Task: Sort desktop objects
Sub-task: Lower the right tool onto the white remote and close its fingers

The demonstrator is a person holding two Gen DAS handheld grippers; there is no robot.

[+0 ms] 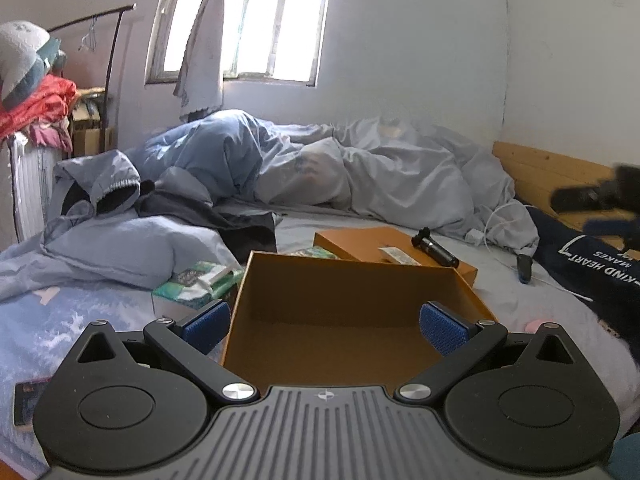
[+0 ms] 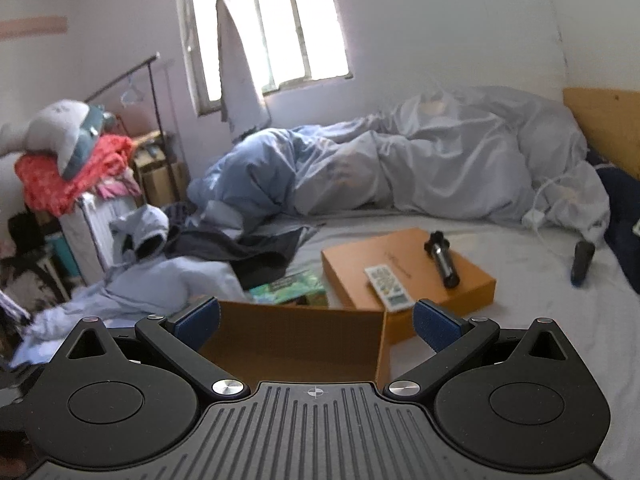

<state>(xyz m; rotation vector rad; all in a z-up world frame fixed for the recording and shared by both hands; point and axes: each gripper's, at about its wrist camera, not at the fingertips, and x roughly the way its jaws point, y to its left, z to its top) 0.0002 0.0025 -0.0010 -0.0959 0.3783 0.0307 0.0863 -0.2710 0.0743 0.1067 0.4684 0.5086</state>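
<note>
Both the left gripper [image 1: 324, 326] and right gripper [image 2: 316, 322] hover with jaws released above the open box [image 1: 340, 320]. Behind it, a remote [image 2: 389, 287] and flashlight [image 2: 443, 259] lie on the box lid [image 2: 416, 276].

Both cameras sit low over a bed, each looking forward along its own gripper's fingers toward the window wall; the left wrist view hangs close above the open cardboard box [image 1: 356, 316], looking down into it, with the lid [image 1: 394, 250] just beyond; the right wrist view sits a little further right and back, seeing the box [image 2: 296, 340] at its near edge and the lid [image 2: 408, 268] more from above; both share the box, the lid, the rumpled duvet [image 1: 360, 168] and the window [image 2: 272, 28].
</note>
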